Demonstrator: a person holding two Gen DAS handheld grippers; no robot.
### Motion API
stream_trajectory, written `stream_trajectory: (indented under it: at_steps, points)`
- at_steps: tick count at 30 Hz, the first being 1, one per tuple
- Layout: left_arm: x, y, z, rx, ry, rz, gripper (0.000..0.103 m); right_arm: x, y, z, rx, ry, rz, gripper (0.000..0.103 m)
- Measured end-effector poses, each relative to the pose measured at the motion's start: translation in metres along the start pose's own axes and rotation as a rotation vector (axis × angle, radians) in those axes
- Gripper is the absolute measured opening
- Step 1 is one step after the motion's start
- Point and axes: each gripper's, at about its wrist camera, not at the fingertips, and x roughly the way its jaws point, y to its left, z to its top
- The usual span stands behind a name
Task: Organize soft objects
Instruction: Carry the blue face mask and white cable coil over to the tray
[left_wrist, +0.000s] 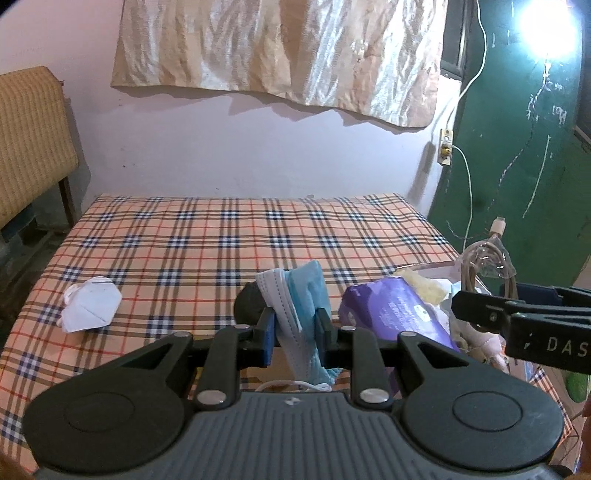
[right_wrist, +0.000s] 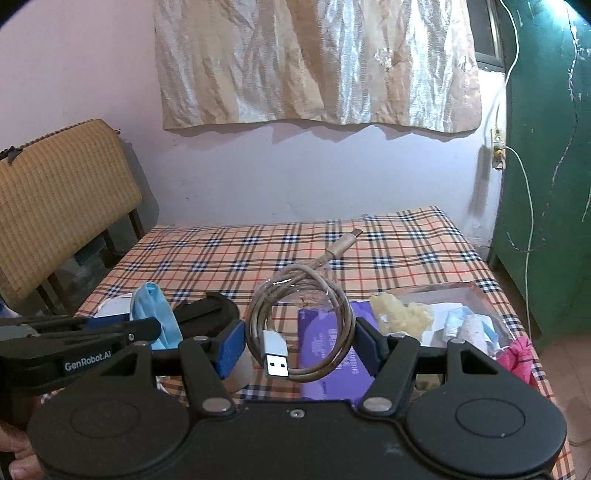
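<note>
Your left gripper (left_wrist: 295, 334) clenched on folded blue-and-white face masks (left_wrist: 301, 314) above the checked cloth table (left_wrist: 184, 251), your right gripper (right_wrist: 299, 341) apparently clasping a coiled beige USB cable (right_wrist: 299, 332), white folded respirator mask (left_wrist: 90, 303) lying apart at left.

Left claw (left_wrist: 294, 334) nearly closed, right claw (right_wrist: 300, 341) wide, both angled downward.

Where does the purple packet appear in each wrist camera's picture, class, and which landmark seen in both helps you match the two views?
Left wrist view: the purple packet lies right of centre, between the blue mask held in the left gripper and the right gripper.
Right wrist view: the packet sits low at centre, behind the coiled cable in the right gripper.
Shared landmark: the checked bedsheet.
</note>
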Motion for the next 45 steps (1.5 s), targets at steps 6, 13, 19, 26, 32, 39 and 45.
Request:
stream_trajectory:
  at_steps: [6, 13, 19, 26, 32, 39, 45]
  points:
    - [0.004, -0.012, 0.000, 0.012, 0.007, -0.021, 0.025, -0.002, -0.013, -0.001, 0.009, 0.002, -0.011, 0.076]
    - [0.010, -0.028, 0.000, 0.034, 0.015, -0.052, 0.025, -0.004, -0.029, -0.001, 0.019, 0.000, -0.031, 0.076]
    - [0.017, -0.041, -0.002, 0.052, 0.027, -0.076, 0.025, -0.007, -0.044, -0.002, 0.028, 0.001, -0.052, 0.076]
    - [0.023, -0.057, -0.001, 0.073, 0.033, -0.107, 0.025, -0.010, -0.063, -0.004, 0.043, 0.005, -0.079, 0.076]
    - [0.028, -0.070, 0.001, 0.090, 0.038, -0.133, 0.025, -0.012, -0.076, -0.006, 0.057, 0.007, -0.098, 0.076]
    - [0.034, -0.086, 0.002, 0.111, 0.041, -0.163, 0.025, -0.014, -0.094, -0.008, 0.074, 0.008, -0.122, 0.076]
    - [0.040, -0.099, 0.001, 0.130, 0.049, -0.190, 0.025, -0.018, -0.109, -0.011, 0.089, 0.009, -0.144, 0.076]
